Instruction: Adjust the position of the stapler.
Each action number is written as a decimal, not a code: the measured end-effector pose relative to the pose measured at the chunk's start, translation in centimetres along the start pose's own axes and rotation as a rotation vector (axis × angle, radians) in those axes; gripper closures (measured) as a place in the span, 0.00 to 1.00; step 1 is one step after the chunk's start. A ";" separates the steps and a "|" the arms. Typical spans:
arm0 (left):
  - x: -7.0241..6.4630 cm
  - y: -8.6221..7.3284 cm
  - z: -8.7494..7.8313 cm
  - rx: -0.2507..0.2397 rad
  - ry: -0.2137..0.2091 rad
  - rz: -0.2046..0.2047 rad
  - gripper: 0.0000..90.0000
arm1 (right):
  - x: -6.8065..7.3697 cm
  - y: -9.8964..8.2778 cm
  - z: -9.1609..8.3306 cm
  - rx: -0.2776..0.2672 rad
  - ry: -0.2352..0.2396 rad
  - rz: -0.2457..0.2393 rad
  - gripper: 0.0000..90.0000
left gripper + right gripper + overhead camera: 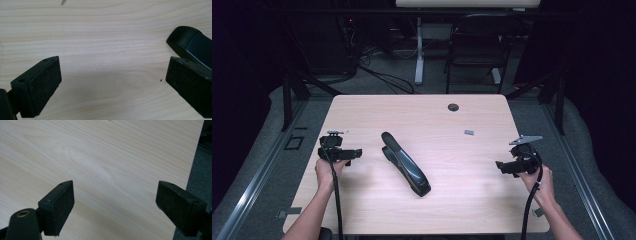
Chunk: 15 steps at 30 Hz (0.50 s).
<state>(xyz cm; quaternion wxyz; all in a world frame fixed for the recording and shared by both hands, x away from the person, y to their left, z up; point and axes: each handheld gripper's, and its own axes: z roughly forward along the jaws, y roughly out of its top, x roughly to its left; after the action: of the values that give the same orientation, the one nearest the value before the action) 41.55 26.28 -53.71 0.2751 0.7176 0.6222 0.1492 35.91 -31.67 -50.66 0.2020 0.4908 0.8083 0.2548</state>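
We hold the left gripper over the table with its jaws spread wide and nothing between them. The stapler lies flat just beyond that gripper's tips, apart from them; in the left gripper view its rounded end sits just past the right-hand jaw. The right gripper hovers well apart on the stapler's far side, jaws likewise spread and empty. A small grey piece lies ahead of it.

The high view looks forward and down over the whole pale wooden tabletop; both gripper views skim it closely, the left sharing the long black stapler.
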 end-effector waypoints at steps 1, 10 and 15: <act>-0.2 0.1 0.1 0.004 -0.005 0.003 0.00 | 0.1 0.0 0.0 -0.002 0.006 -0.006 0.17; -1.5 0.6 0.1 -0.009 -0.047 0.041 0.05 | 0.8 0.0 0.3 0.030 0.031 -0.025 0.21; -2.4 0.7 -0.1 -0.015 -0.071 0.066 0.12 | 1.3 0.3 0.4 0.036 0.055 -0.030 0.27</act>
<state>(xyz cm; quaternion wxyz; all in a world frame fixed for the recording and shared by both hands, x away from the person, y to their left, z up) 41.60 23.91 -52.92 0.2974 0.7404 0.5869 0.1375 35.77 -30.25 -50.89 0.1748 0.4749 0.8253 0.2506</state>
